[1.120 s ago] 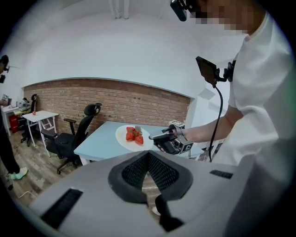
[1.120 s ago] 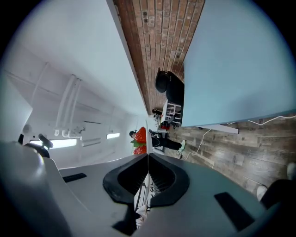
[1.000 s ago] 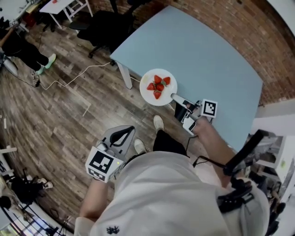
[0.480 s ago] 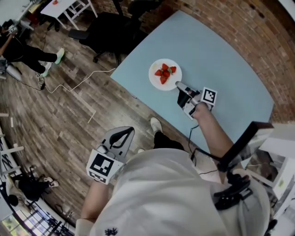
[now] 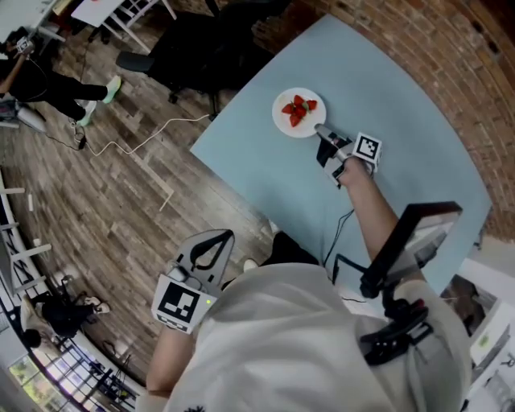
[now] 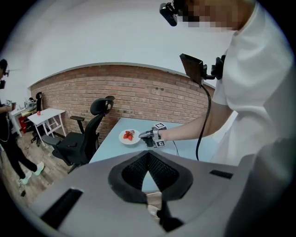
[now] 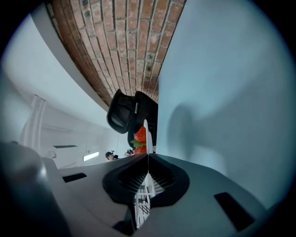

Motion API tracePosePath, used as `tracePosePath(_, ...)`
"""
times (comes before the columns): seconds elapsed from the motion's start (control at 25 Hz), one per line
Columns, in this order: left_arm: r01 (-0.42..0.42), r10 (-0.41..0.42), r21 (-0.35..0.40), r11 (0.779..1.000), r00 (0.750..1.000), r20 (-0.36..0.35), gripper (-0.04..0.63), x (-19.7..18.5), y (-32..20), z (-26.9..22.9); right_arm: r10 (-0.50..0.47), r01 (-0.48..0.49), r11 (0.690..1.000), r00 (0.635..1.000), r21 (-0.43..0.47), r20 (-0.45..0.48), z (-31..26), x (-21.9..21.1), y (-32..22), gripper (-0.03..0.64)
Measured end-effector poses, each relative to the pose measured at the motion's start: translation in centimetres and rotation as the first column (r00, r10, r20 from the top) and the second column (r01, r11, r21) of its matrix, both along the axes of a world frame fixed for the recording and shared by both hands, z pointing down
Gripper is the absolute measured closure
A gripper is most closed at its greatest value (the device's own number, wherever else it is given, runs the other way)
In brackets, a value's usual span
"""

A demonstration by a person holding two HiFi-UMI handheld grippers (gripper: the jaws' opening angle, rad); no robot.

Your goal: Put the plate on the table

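Observation:
A white plate (image 5: 298, 113) with several strawberries (image 5: 298, 109) is over the light blue table (image 5: 402, 137), well inside its near edge. I cannot tell whether it touches the top. My right gripper (image 5: 323, 132) is shut on the plate's rim nearest me. In the right gripper view the plate (image 7: 146, 132) shows edge-on between the jaws, strawberries (image 7: 140, 136) on its left face. My left gripper (image 5: 219, 238) hangs shut and empty over the wooden floor, beside my body. From the left gripper (image 6: 148, 159) view, the plate (image 6: 129, 137) and right gripper (image 6: 147, 135) are far ahead.
A black office chair (image 5: 201, 48) stands by the table's far-left corner. A white cable (image 5: 137, 137) trails over the wooden floor. A brick wall (image 5: 451, 56) runs behind the table. A person in dark clothes (image 5: 40, 80) and a white side table (image 5: 105, 8) are at the far left.
My right gripper has carried the plate from over the table's near edge farther in over the tabletop. The left gripper has stayed put.

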State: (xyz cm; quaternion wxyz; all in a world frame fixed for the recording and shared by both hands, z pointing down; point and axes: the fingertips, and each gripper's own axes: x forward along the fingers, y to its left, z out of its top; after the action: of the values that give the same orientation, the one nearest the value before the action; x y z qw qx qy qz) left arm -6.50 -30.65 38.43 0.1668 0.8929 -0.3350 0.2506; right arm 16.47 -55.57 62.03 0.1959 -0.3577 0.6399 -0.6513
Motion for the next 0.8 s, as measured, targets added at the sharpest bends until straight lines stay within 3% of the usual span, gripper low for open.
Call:
tracePosePath(0.32,0.005,-0.003,-0.048,0.999,1.0,0.031,0.595,1.4,-1.0,0.9,0.032,-0.034,0.998,0.999,-0.049,-0.033,3.4,1.3,-4.9,0.601)
tracePosePath(0.8,0.02,-0.018,-0.059,0.998,0.999,0.032,0.595,1.3,-1.4,1.4,0.049,-0.059,0.99,0.996,-0.129,-0.075,5.4,1.9,-6.6,0.601)
